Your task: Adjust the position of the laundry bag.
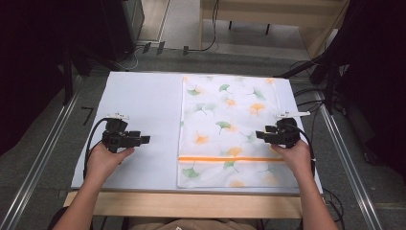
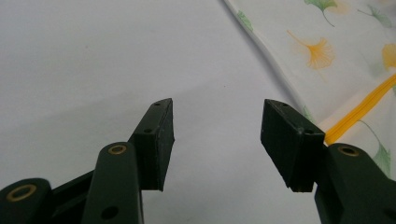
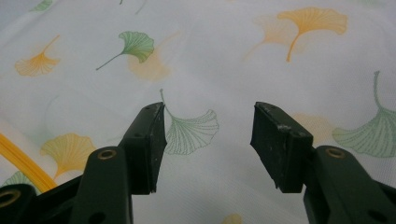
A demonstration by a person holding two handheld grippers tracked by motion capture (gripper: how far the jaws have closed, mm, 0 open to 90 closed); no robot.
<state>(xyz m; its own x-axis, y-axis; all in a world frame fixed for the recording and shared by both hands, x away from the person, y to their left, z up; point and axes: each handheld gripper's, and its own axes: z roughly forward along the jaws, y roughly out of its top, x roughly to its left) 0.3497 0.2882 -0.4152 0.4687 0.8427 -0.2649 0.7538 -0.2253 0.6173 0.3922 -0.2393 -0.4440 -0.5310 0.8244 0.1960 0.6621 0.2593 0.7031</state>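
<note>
On the right half of the white-covered counter (image 1: 139,105) lies a flat pillowcase (image 1: 230,129) printed with green and orange ginkgo leaves, an orange zipper (image 1: 230,158) running across it near the person's end. The right gripper (image 1: 261,134) sits over the pillowcase's right edge, pointing inward across the fabric. In the right gripper view its fingers (image 3: 144,144) stand apart with nothing between them, and the printed cloth (image 3: 210,70) spreads just beneath and ahead of them; a green leaf outline shows in the gap. The left gripper (image 1: 145,139) rests over the bare counter cover, well to the left of the pillowcase and pointing toward it. In the left gripper view its fingers (image 2: 156,140) are likewise spread and empty, with only white surface (image 2: 93,70) between them; the pillowcase's left edge (image 2: 261,51) runs diagonally beyond the right-hand finger, apart from both, and the zipper (image 2: 359,112) shows just past it.
</note>
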